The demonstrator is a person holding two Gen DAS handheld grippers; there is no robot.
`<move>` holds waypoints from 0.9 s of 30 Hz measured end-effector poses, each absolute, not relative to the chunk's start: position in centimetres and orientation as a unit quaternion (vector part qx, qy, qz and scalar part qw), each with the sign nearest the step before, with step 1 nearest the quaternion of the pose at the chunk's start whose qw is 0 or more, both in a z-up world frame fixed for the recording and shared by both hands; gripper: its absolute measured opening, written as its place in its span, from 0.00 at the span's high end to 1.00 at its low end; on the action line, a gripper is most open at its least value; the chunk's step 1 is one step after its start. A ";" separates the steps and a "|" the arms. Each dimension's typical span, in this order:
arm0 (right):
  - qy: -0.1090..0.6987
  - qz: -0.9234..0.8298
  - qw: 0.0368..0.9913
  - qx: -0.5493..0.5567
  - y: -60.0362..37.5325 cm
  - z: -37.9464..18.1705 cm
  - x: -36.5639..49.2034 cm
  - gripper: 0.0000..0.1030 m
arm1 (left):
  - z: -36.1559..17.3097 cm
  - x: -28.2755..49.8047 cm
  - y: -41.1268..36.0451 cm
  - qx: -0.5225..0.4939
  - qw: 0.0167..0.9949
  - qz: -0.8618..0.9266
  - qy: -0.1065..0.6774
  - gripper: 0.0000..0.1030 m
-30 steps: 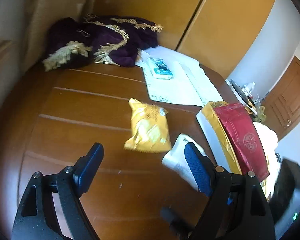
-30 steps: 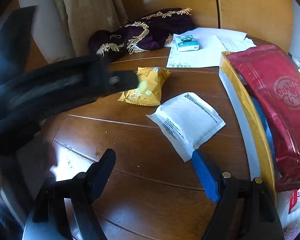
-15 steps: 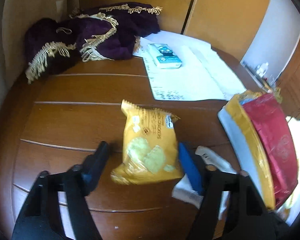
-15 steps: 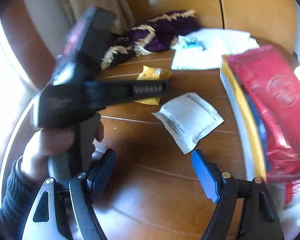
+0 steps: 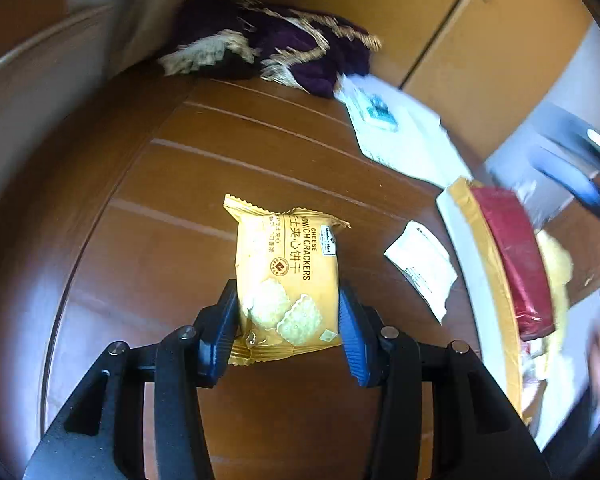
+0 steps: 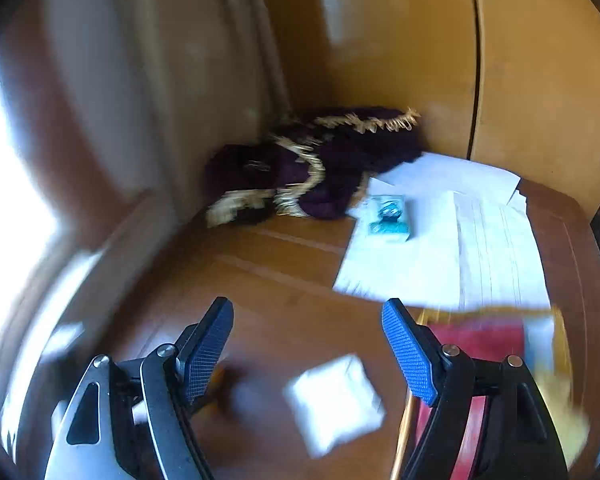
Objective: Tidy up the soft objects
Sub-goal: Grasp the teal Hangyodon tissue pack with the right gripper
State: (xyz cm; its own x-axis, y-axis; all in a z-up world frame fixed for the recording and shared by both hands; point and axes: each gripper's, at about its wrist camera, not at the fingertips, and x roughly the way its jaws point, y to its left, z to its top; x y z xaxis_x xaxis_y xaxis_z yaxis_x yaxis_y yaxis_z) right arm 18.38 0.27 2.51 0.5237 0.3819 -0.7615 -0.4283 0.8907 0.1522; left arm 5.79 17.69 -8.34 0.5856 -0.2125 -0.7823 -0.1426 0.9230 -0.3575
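While we grip: our left gripper fingers press both sides of the yellow cracker packet, mid-worktop.
Right gripper: fingers spread wide, empty.
Next: we judge lifting toward the red-and-gold stack at the right edge.

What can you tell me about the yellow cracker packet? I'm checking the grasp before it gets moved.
The cracker packet is a glossy yellow pillow pouch with crimped zigzag seals at both ends, printed "CHEESE SANDWICH CRACKERS", Chinese characters and pictured crackers. It looks puffed and unopened. The left gripper has its blue pads against the sides of the near half; the far end points away over the brown wooden table. Whether it is lifted is unclear.
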 end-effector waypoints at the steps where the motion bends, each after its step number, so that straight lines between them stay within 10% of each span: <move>1: 0.450 0.231 0.862 -0.024 1.1 1.8 21.0 0.24 | -8.3 5.2 18.4 -0.209 0.870 -0.015 0.447 0.56; 12: 0.571 0.125 0.808 -0.067 3.3 -7.1 37.1 0.30 | -8.3 5.0 21.5 -0.235 0.880 0.005 0.413 0.56; 27: 0.557 0.140 0.814 -0.085 3.2 -5.4 32.2 0.51 | -8.4 4.6 21.6 -0.244 0.878 -0.016 0.412 0.56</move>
